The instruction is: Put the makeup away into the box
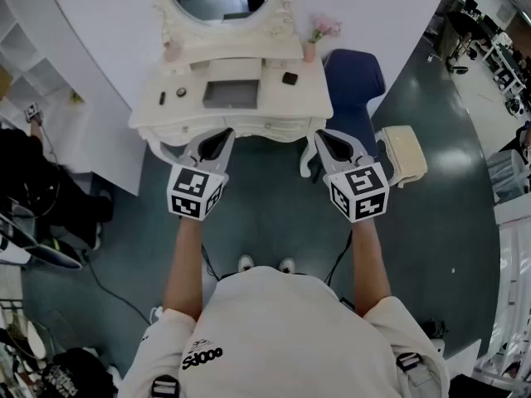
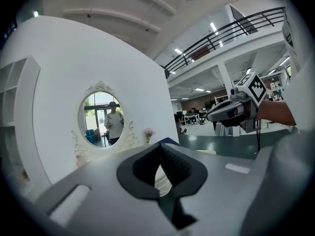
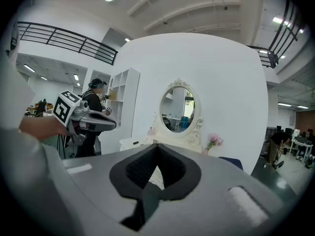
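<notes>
Jaws pressed together and empty on both the left gripper [image 1: 221, 137] and right gripper [image 1: 323, 138], held level just short of the white dressing table [image 1: 274, 106], where small dark makeup pieces [image 1: 289, 78] sit either side of the grey box [image 1: 231, 94].

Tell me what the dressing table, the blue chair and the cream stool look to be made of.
Dressing table: probably painted wood with a cream-white satin finish, judging by the scalloped, carved front edge.
Blue chair: looks fabric-covered and matte, with no glare on it.
Cream stool: seems to be padded upholstery with soft, rounded edges. Whether it is fabric or leatherette cannot be told.
</notes>
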Action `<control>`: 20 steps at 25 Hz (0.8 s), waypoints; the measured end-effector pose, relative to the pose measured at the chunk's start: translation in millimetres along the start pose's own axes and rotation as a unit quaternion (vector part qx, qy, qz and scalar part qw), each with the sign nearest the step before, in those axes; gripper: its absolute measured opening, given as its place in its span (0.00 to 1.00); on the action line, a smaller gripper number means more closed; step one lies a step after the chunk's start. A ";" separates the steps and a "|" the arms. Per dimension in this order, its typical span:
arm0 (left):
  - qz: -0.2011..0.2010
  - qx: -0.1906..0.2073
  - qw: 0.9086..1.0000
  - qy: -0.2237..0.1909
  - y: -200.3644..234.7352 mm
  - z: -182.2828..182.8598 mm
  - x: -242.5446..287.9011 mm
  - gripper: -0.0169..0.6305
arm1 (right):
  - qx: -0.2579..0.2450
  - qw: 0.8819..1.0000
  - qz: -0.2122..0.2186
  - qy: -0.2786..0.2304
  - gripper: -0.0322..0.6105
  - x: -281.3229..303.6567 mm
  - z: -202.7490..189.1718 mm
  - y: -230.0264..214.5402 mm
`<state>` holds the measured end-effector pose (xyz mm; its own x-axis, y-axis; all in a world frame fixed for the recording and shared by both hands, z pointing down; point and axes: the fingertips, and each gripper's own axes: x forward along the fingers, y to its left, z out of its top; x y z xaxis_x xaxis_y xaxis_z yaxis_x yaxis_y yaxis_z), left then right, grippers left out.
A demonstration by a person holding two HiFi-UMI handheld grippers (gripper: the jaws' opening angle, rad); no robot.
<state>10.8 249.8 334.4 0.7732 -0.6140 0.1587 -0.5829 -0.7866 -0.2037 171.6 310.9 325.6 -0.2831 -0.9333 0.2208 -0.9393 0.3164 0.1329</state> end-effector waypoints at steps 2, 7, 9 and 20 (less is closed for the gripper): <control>0.002 0.000 1.000 0.001 -5.2 2.0 7.1 0.05 | -0.002 1.000 0.001 0.001 0.05 -1.1 -2.4 -9.7; 0.010 0.000 1.000 0.004 -17.2 8.2 29.0 0.06 | -0.006 1.000 0.008 -0.002 0.05 -1.7 -4.3 -37.8; 0.014 -0.002 1.000 0.005 -22.0 9.5 37.1 0.05 | -0.004 1.000 0.011 -0.014 0.05 -1.4 -3.9 -48.6; 0.015 -0.012 1.000 0.008 22.3 -8.5 98.3 0.05 | 0.010 0.999 0.019 -0.038 0.05 58.5 -8.2 -85.4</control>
<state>71.6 171.4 353.6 0.7511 -0.6381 0.1692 -0.6117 -0.7691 -0.1852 236.9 230.7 335.0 -0.3319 -0.9311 0.1512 -0.9310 0.3491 0.1062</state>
